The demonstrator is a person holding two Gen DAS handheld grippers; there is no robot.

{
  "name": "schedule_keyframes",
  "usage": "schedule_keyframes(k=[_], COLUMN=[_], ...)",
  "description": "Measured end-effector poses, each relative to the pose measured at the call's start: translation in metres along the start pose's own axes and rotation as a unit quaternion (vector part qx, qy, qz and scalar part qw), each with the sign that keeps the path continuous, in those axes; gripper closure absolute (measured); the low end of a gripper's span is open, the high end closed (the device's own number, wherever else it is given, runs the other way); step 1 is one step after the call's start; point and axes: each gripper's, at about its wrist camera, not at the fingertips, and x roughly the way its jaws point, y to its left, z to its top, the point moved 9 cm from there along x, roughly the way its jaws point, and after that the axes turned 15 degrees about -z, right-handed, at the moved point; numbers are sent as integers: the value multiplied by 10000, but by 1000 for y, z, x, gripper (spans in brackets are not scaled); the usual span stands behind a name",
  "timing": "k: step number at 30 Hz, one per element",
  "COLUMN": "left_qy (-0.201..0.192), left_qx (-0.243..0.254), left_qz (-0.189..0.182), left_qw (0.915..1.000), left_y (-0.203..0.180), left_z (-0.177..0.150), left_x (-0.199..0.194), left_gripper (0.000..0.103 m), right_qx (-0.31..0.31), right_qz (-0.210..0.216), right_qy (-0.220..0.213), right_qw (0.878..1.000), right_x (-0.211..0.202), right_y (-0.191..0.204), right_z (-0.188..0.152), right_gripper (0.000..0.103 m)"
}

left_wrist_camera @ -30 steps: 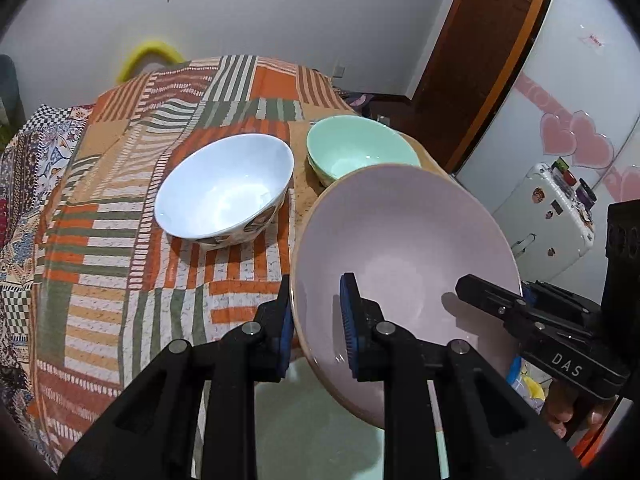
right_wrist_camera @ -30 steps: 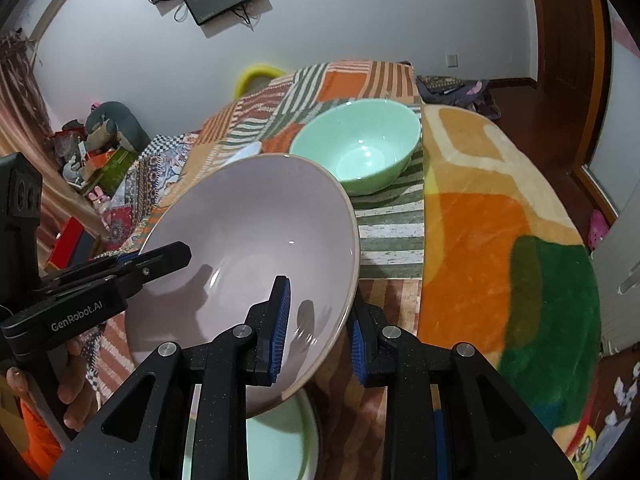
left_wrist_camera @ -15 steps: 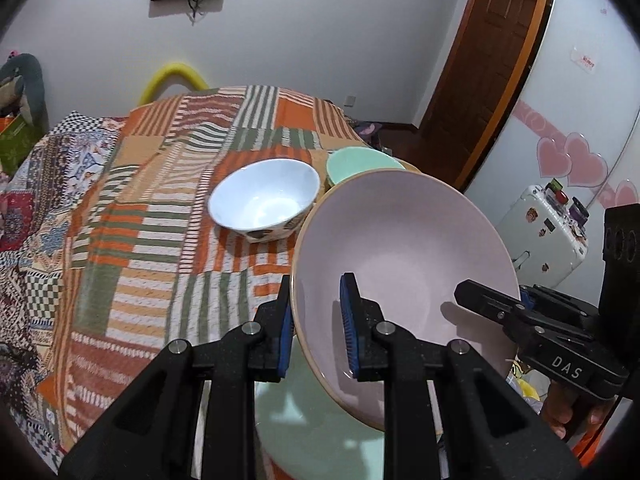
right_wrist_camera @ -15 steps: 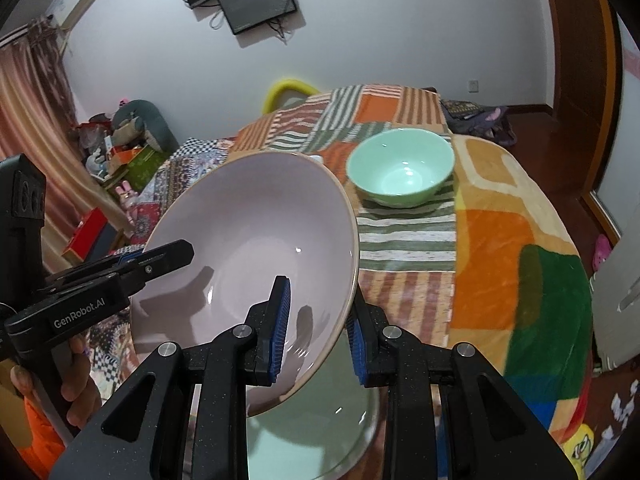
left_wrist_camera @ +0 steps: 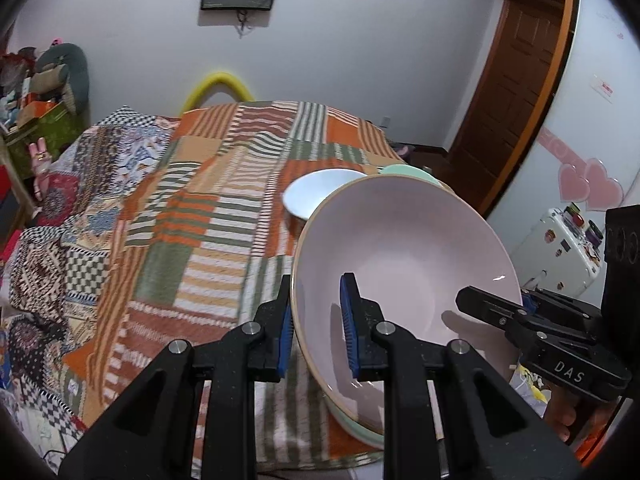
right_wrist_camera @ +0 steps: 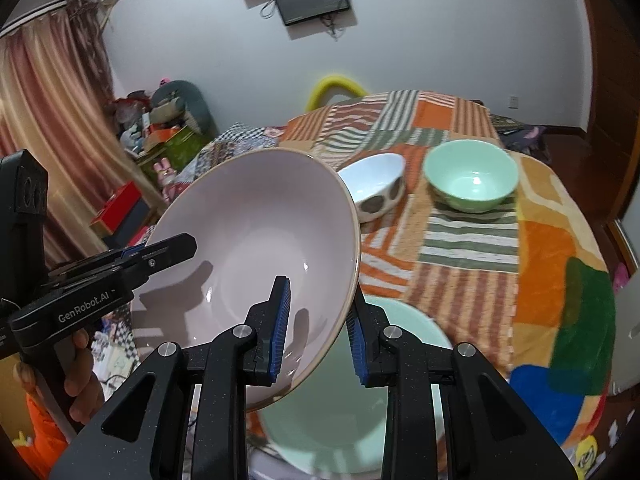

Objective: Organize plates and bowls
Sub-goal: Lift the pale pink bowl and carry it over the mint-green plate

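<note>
A large pink bowl [left_wrist_camera: 404,256] is held in the air by both grippers. My left gripper [left_wrist_camera: 316,328] is shut on its left rim. My right gripper [right_wrist_camera: 316,328] is shut on its right rim; the bowl [right_wrist_camera: 256,248] also fills the right wrist view. Below it lies a pale green plate [right_wrist_camera: 360,408], whose edge also shows in the left wrist view [left_wrist_camera: 360,432]. A white bowl with dark spots [right_wrist_camera: 376,186] and a mint green bowl [right_wrist_camera: 472,180] stand farther back on the patchwork cloth.
The table is covered with a striped patchwork cloth [left_wrist_camera: 208,216] and an orange and green blanket [right_wrist_camera: 560,280]. A yellow chair back [left_wrist_camera: 218,88] stands behind it. A door [left_wrist_camera: 516,92] and a white appliance [left_wrist_camera: 560,252] are at right.
Both grippers have pulled back towards the near table edge with the pink bowl. The white and mint bowls now look farther away, and the green plate shows beneath the pink bowl.
</note>
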Motion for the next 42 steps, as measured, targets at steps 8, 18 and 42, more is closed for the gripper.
schedule_keyframes(k=[8,18,42], left_qy=[-53,6,625], left_qx=[-230,-793,-1607], left_qz=[231,356,567], left_qw=[9995,9962,9834], left_y=[33,84,162], left_z=[-16,-43,-104], left_x=[-22,-26,8], left_gripper=[82,82,82], right_qx=[-226,-474,-975], right_qz=[224,405,318], right_qy=[127,507,1497], right_qw=[9994,9968,9834], right_x=[9,30,98], right_y=[33,70,112], right_z=[-9,-21,-68], right_gripper=[78,78,78])
